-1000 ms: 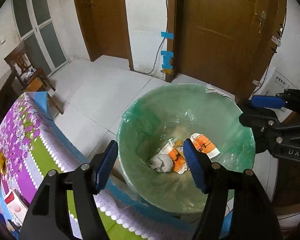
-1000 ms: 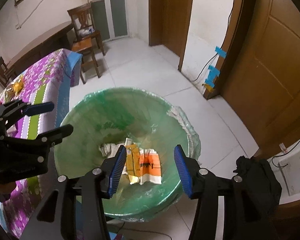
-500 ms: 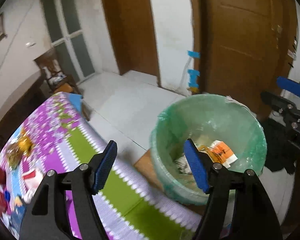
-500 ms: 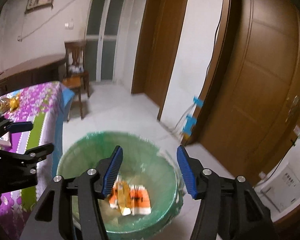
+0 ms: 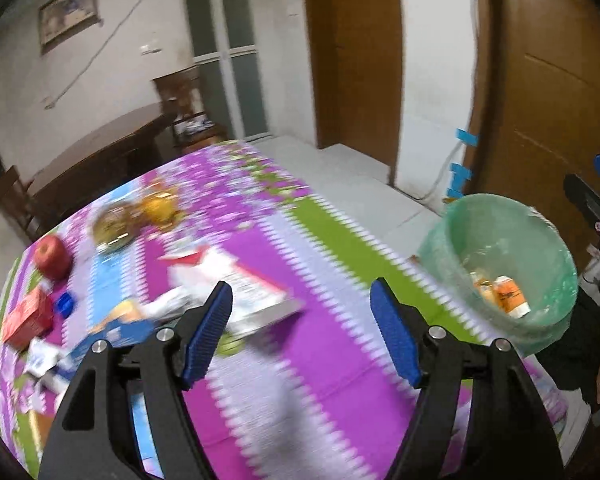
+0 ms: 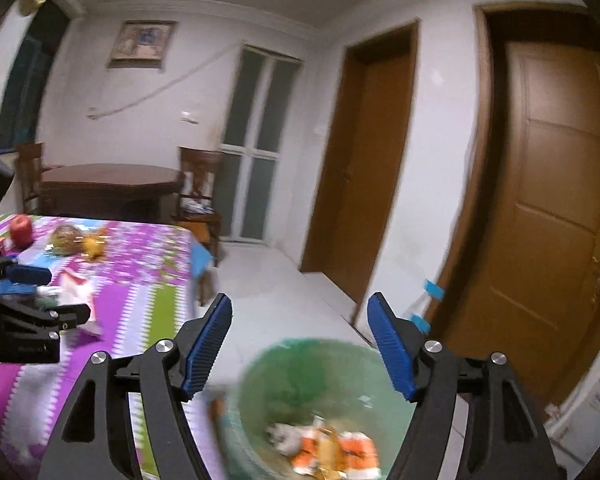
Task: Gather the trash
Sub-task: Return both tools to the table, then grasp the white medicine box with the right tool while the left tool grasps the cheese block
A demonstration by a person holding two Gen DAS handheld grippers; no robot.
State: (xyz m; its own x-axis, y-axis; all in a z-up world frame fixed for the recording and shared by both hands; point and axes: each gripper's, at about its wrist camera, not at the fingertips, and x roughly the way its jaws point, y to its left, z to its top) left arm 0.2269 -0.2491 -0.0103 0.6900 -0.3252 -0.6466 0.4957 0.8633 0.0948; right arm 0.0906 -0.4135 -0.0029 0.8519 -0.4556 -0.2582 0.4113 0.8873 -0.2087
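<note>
Left hand-held gripper [image 5: 302, 330]: jaws spread wide, nothing between the blue pads; it hangs over the counter, and the view is smeared by motion blur.
Right hand-held gripper [image 6: 299, 342]: jaws also spread wide and empty, poised above the near rim of the bin.
Counter [image 5: 328, 264]: covered with a purple, green and white patterned cloth; it fills the left wrist view from 6 o'clock to 10 o'clock.
White wrapper [image 5: 236, 284]: flat white and red packaging lying on the cloth just beyond the left finger, at about 11 o'clock from the left hand-held gripper.
Other litter: a blue packet [image 5: 120, 326] at 9 o'clock of that gripper, and a red box [image 5: 26, 318] farther out toward the counter's left edge.
Apple [image 5: 52, 256]: red, sitting on the cloth at 10 o'clock, well apart from the pads.
Gold-wrapped items [image 5: 136, 216]: past the apple, near the far side of the counter; too blurred to tell apart.
Bin [image 5: 460, 240]: lined with a green bag, standing on the floor just beside the counter's edge, at 2 o'clock in the left wrist view.
Collected trash [image 6: 332, 452]: orange and white wrappers and a crumpled pale scrap lying at the bottom of the bin.
Room beyond: brown doors [image 6: 556, 208], a dark wooden table with chairs [image 6: 108, 188].
</note>
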